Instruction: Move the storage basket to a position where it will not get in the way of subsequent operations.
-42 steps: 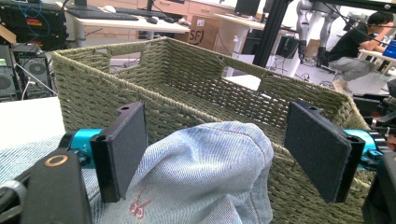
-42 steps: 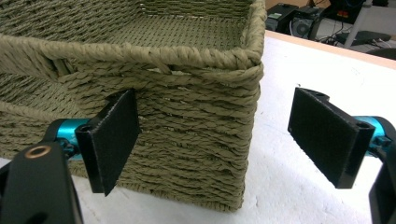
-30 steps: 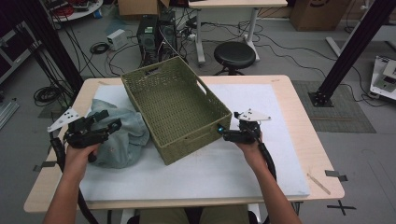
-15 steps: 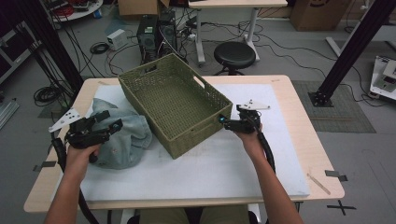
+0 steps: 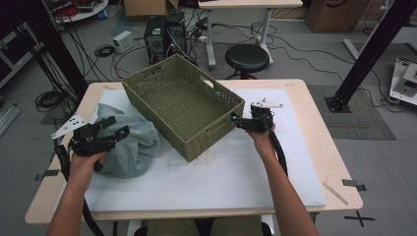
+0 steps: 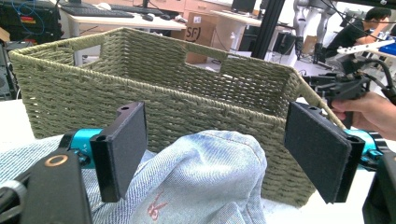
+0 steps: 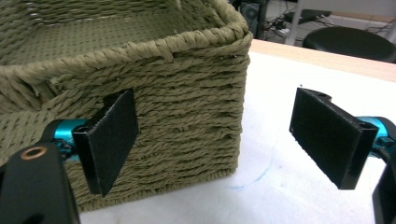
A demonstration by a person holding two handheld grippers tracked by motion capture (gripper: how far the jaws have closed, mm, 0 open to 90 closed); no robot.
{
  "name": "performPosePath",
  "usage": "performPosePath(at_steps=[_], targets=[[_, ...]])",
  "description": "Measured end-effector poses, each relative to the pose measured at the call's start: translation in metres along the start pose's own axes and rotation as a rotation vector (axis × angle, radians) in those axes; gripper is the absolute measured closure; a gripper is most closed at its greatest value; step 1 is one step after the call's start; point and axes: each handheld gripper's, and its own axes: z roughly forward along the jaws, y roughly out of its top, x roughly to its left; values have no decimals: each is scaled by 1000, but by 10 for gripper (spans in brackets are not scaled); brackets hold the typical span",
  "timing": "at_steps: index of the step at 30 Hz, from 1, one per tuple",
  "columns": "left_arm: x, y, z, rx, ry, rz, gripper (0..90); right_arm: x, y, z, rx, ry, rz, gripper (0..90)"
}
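Observation:
An olive woven basket (image 5: 183, 104) stands empty and askew in the middle of the white mat (image 5: 221, 182). A crumpled light-blue denim garment (image 5: 134, 146) lies to its left. My left gripper (image 5: 117, 126) hovers open over the garment; in the left gripper view the denim (image 6: 205, 182) bulges up between the open jaws of the left gripper (image 6: 215, 149), with the basket wall (image 6: 187, 98) just behind. My right gripper (image 5: 235, 120) sits open at the basket's right corner. In the right gripper view that corner (image 7: 187, 107) fills the gap of the right gripper (image 7: 219, 140), the left jaw close to the wall.
The mat covers most of a wooden table (image 5: 327, 147). A strip of tape (image 5: 336, 193) lies near the front right corner. Beyond the far edge stand a black stool (image 5: 247, 58), a computer tower (image 5: 156, 39) and floor cables. A person's hand with the right gripper (image 6: 348, 86) shows far off in the left gripper view.
My right gripper has slid away from me along the basket's right end to its corner, and the basket has shifted slightly away. The left gripper has barely moved.

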Motion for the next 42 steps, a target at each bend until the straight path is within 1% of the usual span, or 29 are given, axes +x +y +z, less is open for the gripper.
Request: performPosePath(at_steps=[3,7,9,11,14,15,16,18,20,23,25,26,28,30,32,35,38,41,42], targets=[[0,0,0,4,0,2,220,-2,3,6,-1,-23,14,156],[0,0,0,6,2,1,220,-6,9,13,12,-55,13,156],[1,0,0,8,2,4,220,-6,11,14,18,-62,13,157],[1,0,-1,7,4,2,220,-6,11,12,25,-54,18,173],[2,0,-2,2,6,-3,220,-4,9,1,-4,-26,14,173],[2,0,-2,2,7,0,220,-3,9,-3,-14,-10,20,173],[2,0,-3,-1,8,-3,220,-1,8,-8,-27,6,14,173],[3,0,-5,-3,9,-2,220,6,7,-18,-45,34,-10,173],[4,0,-7,-3,11,1,220,12,5,-25,-65,64,-22,173],[5,-2,-9,-4,15,-3,220,23,1,-33,-69,104,-53,173],[6,-3,-11,-7,18,-5,220,31,-1,-35,-63,129,-74,173],[6,-3,-11,-10,19,-7,220,33,-2,-34,-63,136,-81,173],[6,-4,-12,-7,20,-5,220,38,-5,-32,-60,164,-83,173],[7,-4,-12,-12,19,-9,220,43,-8,-28,-42,192,-92,173],[7,-5,-13,-7,22,-2,220,47,-10,-21,-26,206,-101,173],[8,-7,-14,-5,31,-1,220,51,-11,-11,-5,200,-109,173],[11,-8,-18,0,45,0,220,54,-12,-3,9,192,-106,173],[13,-9,-23,-6,58,1,220,55,-12,4,7,169,-104,175],[14,-9,-24,-9,61,1,220,55,-11,5,3,173,-98,175]])
